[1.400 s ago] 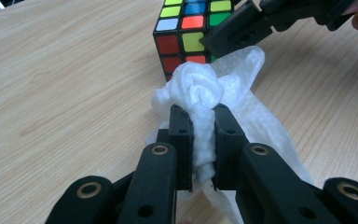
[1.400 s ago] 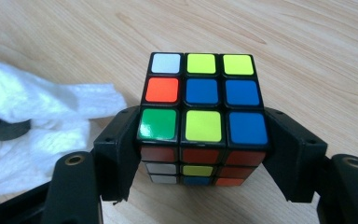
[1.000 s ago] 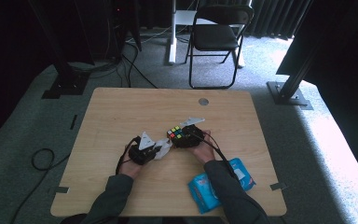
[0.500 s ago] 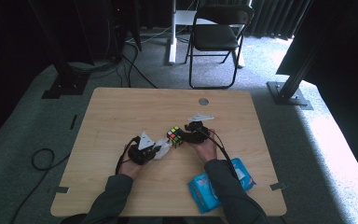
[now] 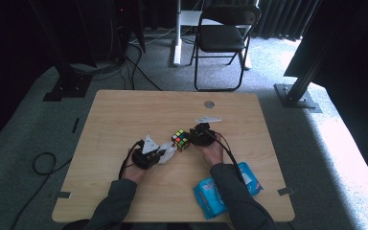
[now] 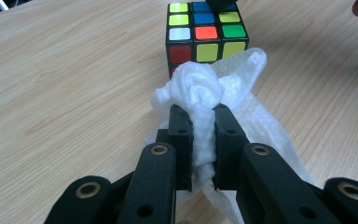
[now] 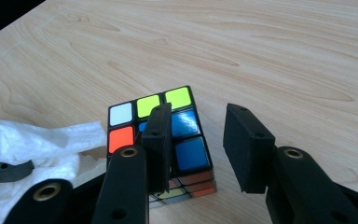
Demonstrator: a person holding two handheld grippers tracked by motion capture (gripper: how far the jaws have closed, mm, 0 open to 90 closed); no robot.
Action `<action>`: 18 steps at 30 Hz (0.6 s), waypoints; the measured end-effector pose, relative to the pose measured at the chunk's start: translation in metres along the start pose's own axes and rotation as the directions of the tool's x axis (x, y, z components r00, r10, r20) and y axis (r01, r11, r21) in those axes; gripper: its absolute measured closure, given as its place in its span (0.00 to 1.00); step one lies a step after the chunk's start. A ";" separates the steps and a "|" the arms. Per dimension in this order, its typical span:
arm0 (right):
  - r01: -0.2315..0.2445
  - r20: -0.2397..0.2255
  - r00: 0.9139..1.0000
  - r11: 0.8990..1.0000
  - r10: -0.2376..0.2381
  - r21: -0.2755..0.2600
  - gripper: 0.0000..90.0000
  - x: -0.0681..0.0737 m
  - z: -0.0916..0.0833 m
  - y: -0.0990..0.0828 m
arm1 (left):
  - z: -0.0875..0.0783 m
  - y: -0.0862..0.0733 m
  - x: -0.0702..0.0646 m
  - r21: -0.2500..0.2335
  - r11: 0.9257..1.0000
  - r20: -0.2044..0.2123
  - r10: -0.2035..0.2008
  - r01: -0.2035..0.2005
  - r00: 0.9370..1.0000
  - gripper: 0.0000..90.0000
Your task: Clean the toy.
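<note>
I can't read any text, label, brand, number or sign from here. The blue packet (image 5: pixel 230 189) near my right forearm has some print on its top, but it's too small and blurred to make out. The cube (image 6: pixel 206 32) carries plain coloured stickers and no lettering. The black jaws in both gripper views are unmarked.
</note>
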State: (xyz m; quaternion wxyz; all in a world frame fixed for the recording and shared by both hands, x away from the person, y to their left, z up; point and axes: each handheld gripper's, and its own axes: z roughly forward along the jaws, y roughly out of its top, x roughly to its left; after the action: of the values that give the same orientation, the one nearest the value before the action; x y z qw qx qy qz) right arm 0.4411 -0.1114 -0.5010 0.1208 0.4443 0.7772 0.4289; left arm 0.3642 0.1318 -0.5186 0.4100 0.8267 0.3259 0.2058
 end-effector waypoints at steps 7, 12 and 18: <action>-0.020 -0.016 1.000 1.000 0.020 0.009 0.72 0.000 -0.001 0.000 | 0.000 0.000 0.000 0.001 1.000 0.000 0.001 -0.001 1.000 0.90; -0.021 -0.017 1.000 1.000 0.021 0.011 0.71 0.001 -0.001 0.000 | 0.000 0.000 0.000 -0.001 1.000 0.000 -0.001 0.001 1.000 0.90; -0.055 -0.036 0.998 0.998 0.056 0.018 0.74 -0.002 -0.001 -0.001 | 0.001 0.000 0.000 0.003 1.000 0.003 0.002 -0.002 1.000 0.90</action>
State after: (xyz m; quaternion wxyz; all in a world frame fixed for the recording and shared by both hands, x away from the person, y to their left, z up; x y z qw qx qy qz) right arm 0.4414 -0.1134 -0.5015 0.0907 0.4588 0.7703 0.4336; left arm 0.3646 0.1310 -0.5192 0.4091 0.8279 0.3246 0.2047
